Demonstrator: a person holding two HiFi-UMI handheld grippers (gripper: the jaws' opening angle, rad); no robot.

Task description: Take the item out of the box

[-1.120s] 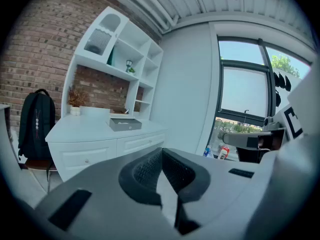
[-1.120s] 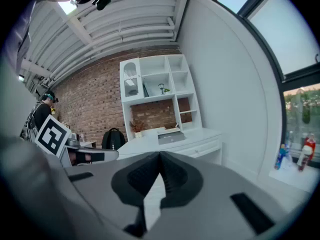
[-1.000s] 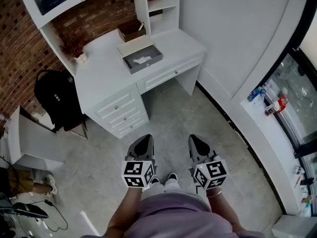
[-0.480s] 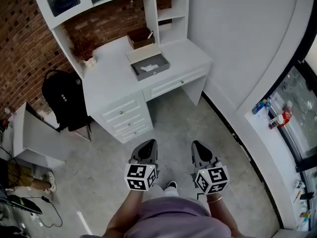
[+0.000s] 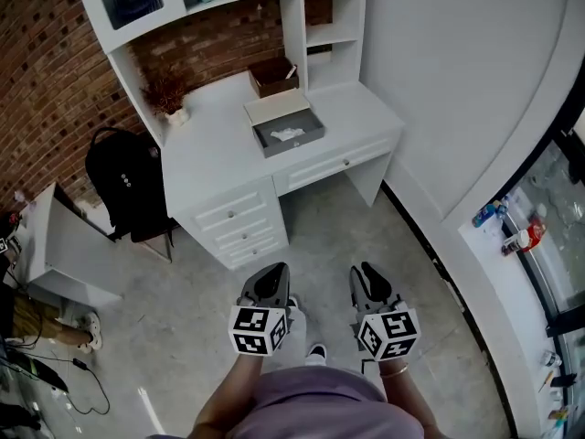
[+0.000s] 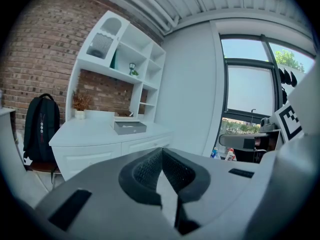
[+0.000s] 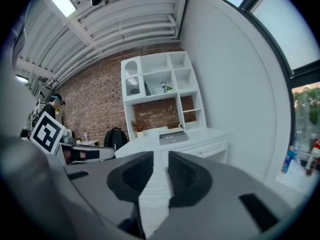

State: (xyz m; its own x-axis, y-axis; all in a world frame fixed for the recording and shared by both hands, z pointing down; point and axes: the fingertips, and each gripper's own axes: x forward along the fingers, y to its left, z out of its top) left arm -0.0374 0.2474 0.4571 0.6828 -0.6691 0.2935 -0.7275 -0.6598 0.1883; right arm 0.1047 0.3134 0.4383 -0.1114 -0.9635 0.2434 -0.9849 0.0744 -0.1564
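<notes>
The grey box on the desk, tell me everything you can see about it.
The grey box is shallow, rectangular and open, sitting flat on the white desk towards its front edge, turned slightly askew. Its pale lid lies back behind it; whether it is hinged cannot be told. A small white item lies inside on the grey floor. A brown box stands just behind the lid. The material is too distant to judge.

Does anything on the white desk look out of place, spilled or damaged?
Nothing stands out. The grey box sits open near the front edge of the desk, with its lid lying behind it and a white item inside. Nothing looks spilled or broken.
</notes>
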